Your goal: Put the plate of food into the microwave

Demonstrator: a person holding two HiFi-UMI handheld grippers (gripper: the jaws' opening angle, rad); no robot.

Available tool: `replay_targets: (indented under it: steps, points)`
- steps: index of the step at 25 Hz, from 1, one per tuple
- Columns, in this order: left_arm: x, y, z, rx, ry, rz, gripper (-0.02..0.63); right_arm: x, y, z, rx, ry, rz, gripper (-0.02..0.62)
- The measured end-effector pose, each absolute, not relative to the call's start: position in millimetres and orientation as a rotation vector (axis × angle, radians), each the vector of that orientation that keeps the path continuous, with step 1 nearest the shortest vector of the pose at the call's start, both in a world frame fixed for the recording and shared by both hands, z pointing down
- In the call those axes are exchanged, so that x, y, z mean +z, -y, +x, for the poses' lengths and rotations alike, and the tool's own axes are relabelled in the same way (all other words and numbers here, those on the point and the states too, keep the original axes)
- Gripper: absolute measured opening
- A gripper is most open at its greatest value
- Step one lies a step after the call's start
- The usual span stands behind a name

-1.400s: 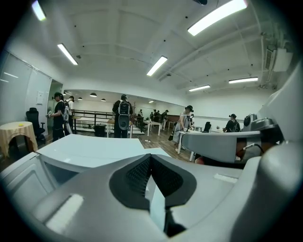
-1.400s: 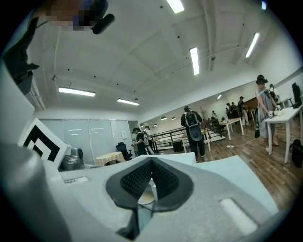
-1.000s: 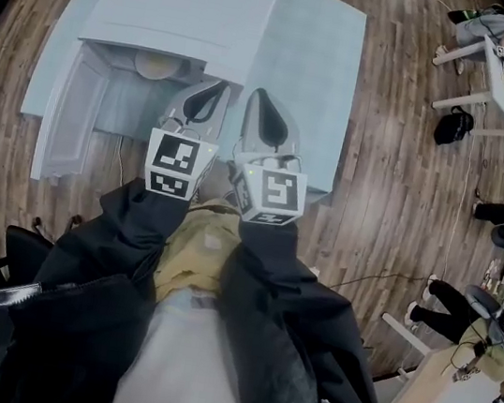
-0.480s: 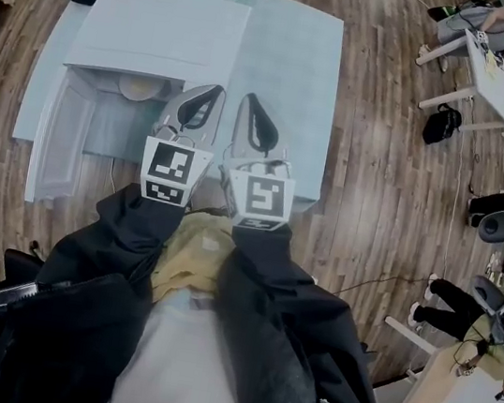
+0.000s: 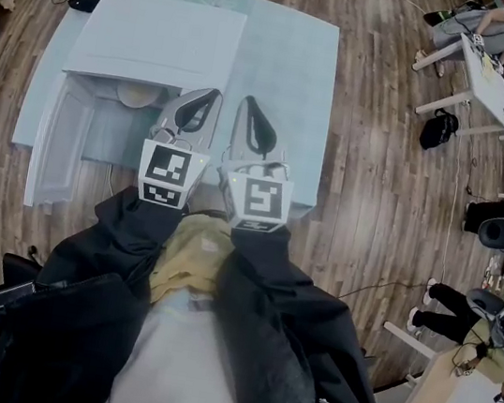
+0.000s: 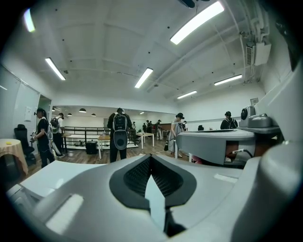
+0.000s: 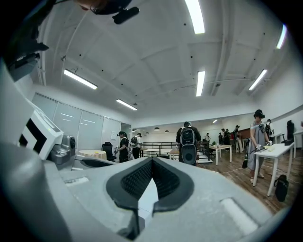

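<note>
left gripper (image 5: 209,99): jaws closed flat together, nothing between them. Held out level in front of the chest, over the near edge of the bench (image 5: 286,78).
right gripper (image 5: 248,105): jaws also shut tight and empty. Just beside the left one, nearly parallel, pointing the same way.
why held so: both sit clear of the microwave (image 5: 154,38) and touch nothing. This reads as a hands-off pose, with no grip needed right now.
plate (image 5: 139,95): inside the microwave's chamber, on its floor, toward the middle. Well apart from both grippers.
plate look: pale, round, with tan-yellow food on it. Only the front part shows, because the microwave's top hides the rest. Too small to tell what the food is.
door (image 5: 59,132): swung fully open to the left, so the chamber can be seen into from above.
microwave: white box at the left of the bench, opening facing the person.
task state: the placing looks done, judging by the plate's position. The door is not shut yet, which is likely the next job.
risk: low, since nothing is being carried.
</note>
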State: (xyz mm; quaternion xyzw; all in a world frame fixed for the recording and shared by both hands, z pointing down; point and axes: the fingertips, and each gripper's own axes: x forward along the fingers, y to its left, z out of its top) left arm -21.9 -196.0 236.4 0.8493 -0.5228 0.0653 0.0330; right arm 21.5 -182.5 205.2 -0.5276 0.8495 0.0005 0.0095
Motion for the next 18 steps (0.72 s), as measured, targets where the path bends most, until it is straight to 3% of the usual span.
replay_targets:
  steps: [18]
  points:
    - [245,188,-37,0.210,1.598,2.597,-0.003,216,176,-1,-0.017,-2.702,-1.630,-0.011]
